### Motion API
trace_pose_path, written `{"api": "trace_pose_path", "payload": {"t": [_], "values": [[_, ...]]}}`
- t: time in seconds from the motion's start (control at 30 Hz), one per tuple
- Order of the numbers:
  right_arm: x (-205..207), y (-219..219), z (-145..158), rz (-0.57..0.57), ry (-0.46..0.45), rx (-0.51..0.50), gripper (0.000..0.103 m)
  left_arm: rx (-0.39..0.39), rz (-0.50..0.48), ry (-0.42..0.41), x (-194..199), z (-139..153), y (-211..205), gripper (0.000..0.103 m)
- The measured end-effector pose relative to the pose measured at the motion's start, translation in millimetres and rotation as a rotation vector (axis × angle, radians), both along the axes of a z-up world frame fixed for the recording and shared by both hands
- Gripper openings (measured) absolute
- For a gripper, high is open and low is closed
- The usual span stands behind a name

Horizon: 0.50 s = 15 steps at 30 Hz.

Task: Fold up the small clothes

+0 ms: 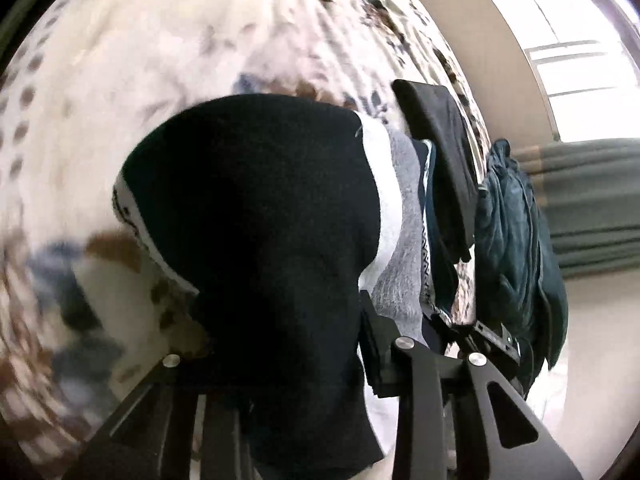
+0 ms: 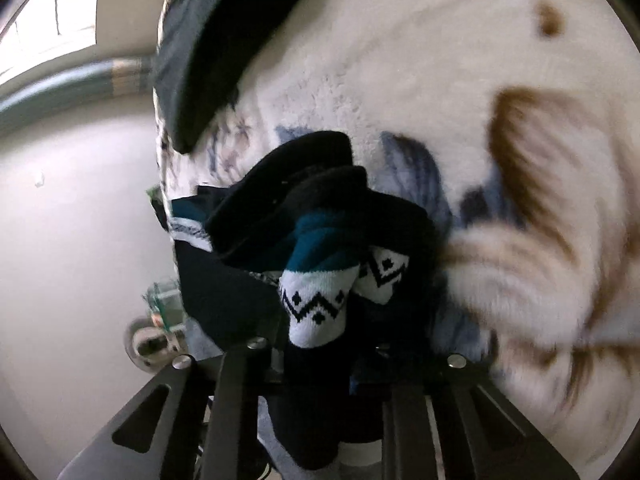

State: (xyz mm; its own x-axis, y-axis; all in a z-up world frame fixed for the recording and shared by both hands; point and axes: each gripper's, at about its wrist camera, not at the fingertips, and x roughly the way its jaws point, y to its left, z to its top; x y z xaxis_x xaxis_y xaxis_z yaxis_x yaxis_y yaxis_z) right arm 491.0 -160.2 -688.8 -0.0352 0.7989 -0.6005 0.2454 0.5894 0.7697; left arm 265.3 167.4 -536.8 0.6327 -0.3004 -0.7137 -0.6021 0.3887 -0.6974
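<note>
Underneath, a fleecy white blanket (image 1: pixel 160 60) with brown and blue blotches is filling both views. Against it, a dark folded garment (image 2: pixel 208 52) is lying at the edge. The left gripper (image 1: pixel 280 344) is pinching a black sock (image 1: pixel 260 220), its fingers closed on the fabric. The right gripper (image 2: pixel 320 360) is clamping a patterned sock (image 2: pixel 316 304), white with black zigzags and teal, fingers closed.

Open room: fleece blanket (image 1: pixel 140 60), upper left of left view.
Obstacles: folded dark clothes (image 1: pixel 444 160), teal garment (image 1: pixel 512 240), right.
</note>
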Motion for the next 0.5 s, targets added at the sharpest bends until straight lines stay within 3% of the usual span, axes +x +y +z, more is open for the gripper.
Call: {"api": "trace_pose_path", "payload": {"t": [0.1, 0.23, 0.4, 0.5], "values": [[-34, -10, 23, -0.061, -0.024, -0.001, 0.016, 0.005, -0.064, -0.004, 12, 7, 19, 0.028], [-93, -16, 41, -0.126, -0.008, -0.011, 0.016, 0.004, -0.233, 0.009, 43, 14, 56, 0.028], [-166, 4, 46, -0.212, 0.039, 0.015, 0.016, 0.069, -0.476, 0.05, 99, 18, 80, 0.029], [-190, 22, 33, -0.257, 0.088, 0.002, 0.021, 0.098, -0.594, 0.139, 123, 4, 81, 0.034]]}}
